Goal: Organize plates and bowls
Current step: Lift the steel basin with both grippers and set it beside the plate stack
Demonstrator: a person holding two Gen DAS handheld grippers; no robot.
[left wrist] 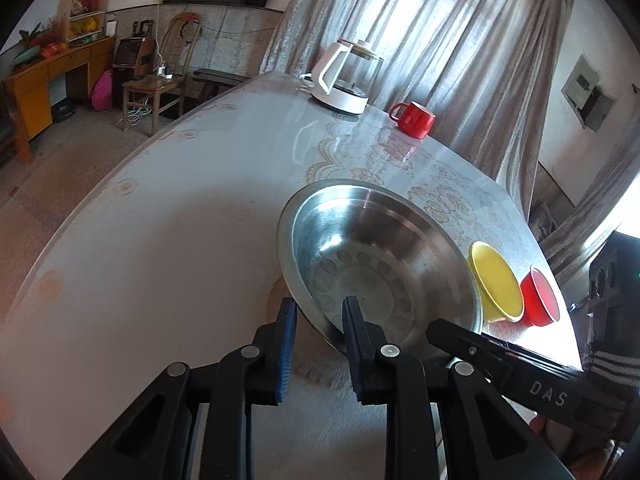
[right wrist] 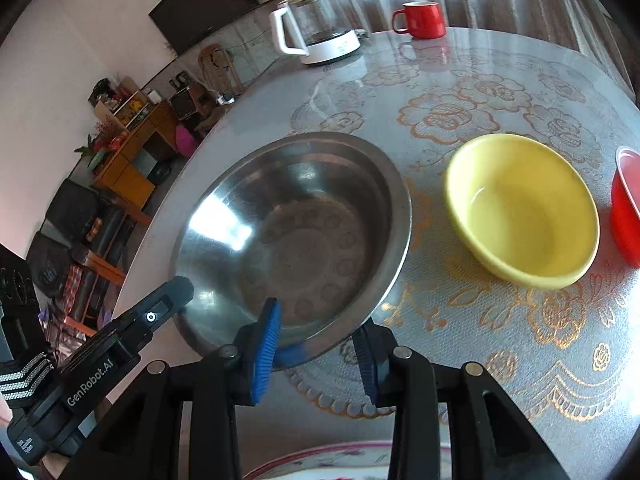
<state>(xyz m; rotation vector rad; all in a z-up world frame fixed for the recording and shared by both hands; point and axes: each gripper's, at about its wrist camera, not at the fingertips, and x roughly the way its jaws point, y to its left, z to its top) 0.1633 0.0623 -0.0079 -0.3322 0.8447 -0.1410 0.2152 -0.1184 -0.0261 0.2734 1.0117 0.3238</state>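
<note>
A wide steel bowl point(left wrist: 380, 256) sits on the round table, also in the right wrist view point(right wrist: 296, 232). My left gripper point(left wrist: 320, 312) is open, its fingers straddling the bowl's near rim, one inside and one outside. My right gripper point(right wrist: 320, 332) is open and straddles the rim at another spot, left finger inside, right finger outside. A yellow bowl point(right wrist: 520, 208) stands right of the steel bowl, also in the left wrist view point(left wrist: 496, 280). A red bowl point(right wrist: 626, 208) stands beyond it, also in the left wrist view point(left wrist: 540, 298).
A white kettle point(right wrist: 312, 28) and a red mug point(right wrist: 422, 20) stand at the table's far side. A flowered plate's rim point(right wrist: 340, 460) shows at the bottom of the right wrist view. The table point(left wrist: 160, 220) has a lace-patterned cover; its edge curves on the left.
</note>
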